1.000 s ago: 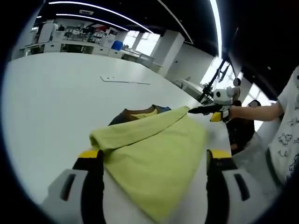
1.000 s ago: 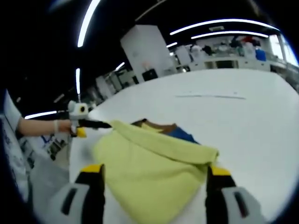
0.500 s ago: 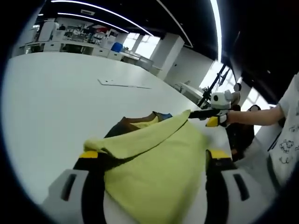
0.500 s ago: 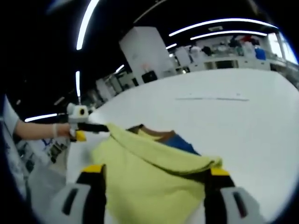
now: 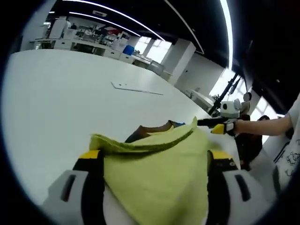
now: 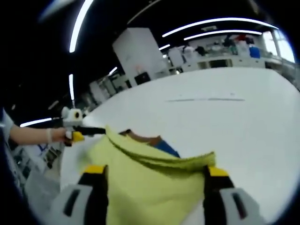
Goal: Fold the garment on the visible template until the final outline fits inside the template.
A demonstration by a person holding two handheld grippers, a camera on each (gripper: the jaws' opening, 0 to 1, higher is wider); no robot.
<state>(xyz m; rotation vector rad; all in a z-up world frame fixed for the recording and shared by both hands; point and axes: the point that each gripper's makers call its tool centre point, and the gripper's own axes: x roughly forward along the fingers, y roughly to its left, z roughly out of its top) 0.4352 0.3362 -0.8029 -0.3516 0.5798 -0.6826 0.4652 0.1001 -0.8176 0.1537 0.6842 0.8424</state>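
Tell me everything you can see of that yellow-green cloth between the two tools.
The yellow-green garment looks like soft knit cloth with a brown neckline and a blue patch showing behind the raised fold. It is partly folded, its near edge lifted off the white table. Each corner is pinched: the right gripper holds one, the left gripper the other.

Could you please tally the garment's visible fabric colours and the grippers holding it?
Yellow-green fabric: 1
Brown fabric: 1
Blue fabric: 1
Grippers: 2, left gripper and right gripper
Total: 5
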